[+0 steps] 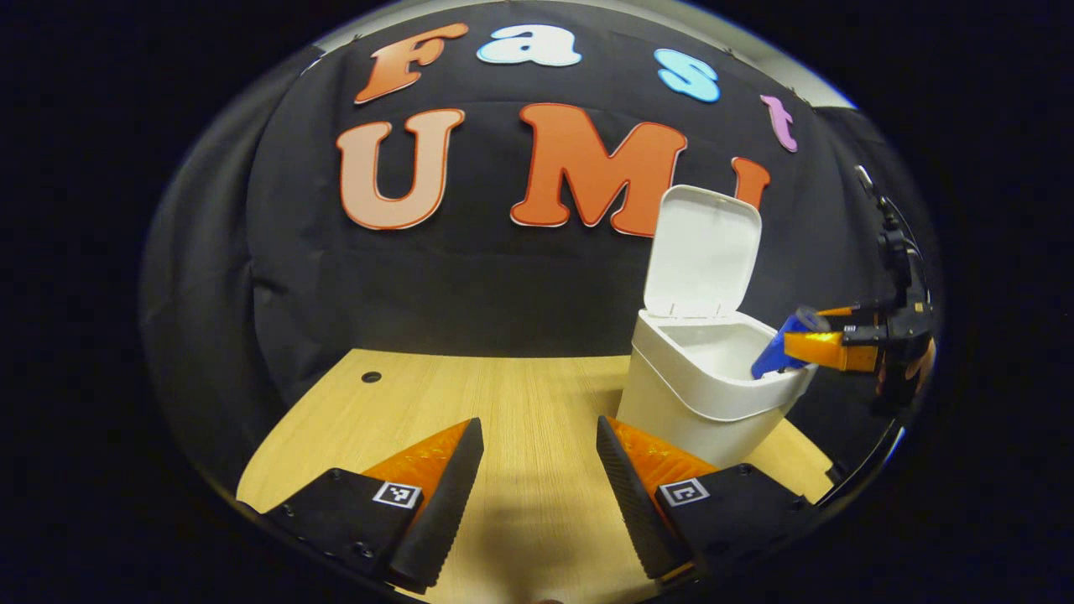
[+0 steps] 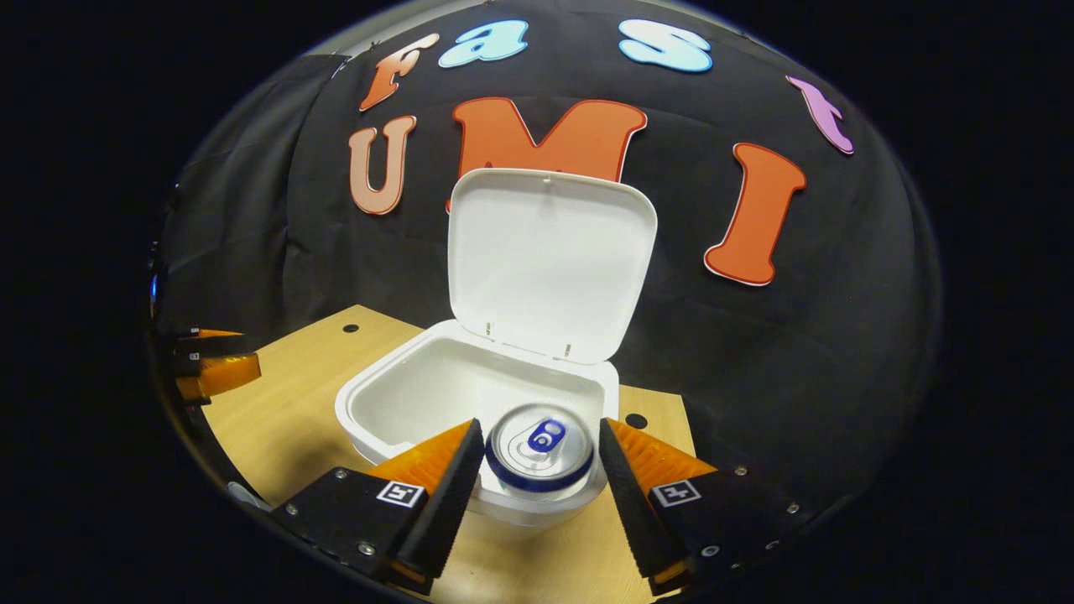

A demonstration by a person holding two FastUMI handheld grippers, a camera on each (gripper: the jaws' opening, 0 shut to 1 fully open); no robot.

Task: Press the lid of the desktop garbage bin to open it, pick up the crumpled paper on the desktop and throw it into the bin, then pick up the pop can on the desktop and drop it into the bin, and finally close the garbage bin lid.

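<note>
Bin status: the garbage bin (image 2: 470, 403) stands on the wooden desktop (image 1: 503, 403) with its lid (image 2: 550, 260) swung fully up and back on the rear hinge. The opening is exposed.

Pop can (image 2: 541, 453): held at the near rim of the bin, just above the opening, tilted so that its top end faces the right gripper's camera. In the left gripper view the can (image 1: 776, 348) leans over the bin's far-side rim, lower end inside the rim line.

Right gripper (image 2: 537, 470): fingers flank the can on both sides. Contact looks close, but a thin gap may remain on each side; whether they pinch the can or have just let go cannot be told.

Left gripper (image 1: 537, 478): fingers spread wide, nothing between them, low over the desktop on the side of the bin away from the can.

Bin contents: the visible part of the interior shows plain white walls. The bottom is hidden, so the presence of the crumpled paper inside cannot be confirmed. No paper lies on the visible desktop around the bin.

Progress, as a judgement: lid is open; the can stage is at the drop point. Remaining: can fully into the bin, then lid pressed down.
</note>
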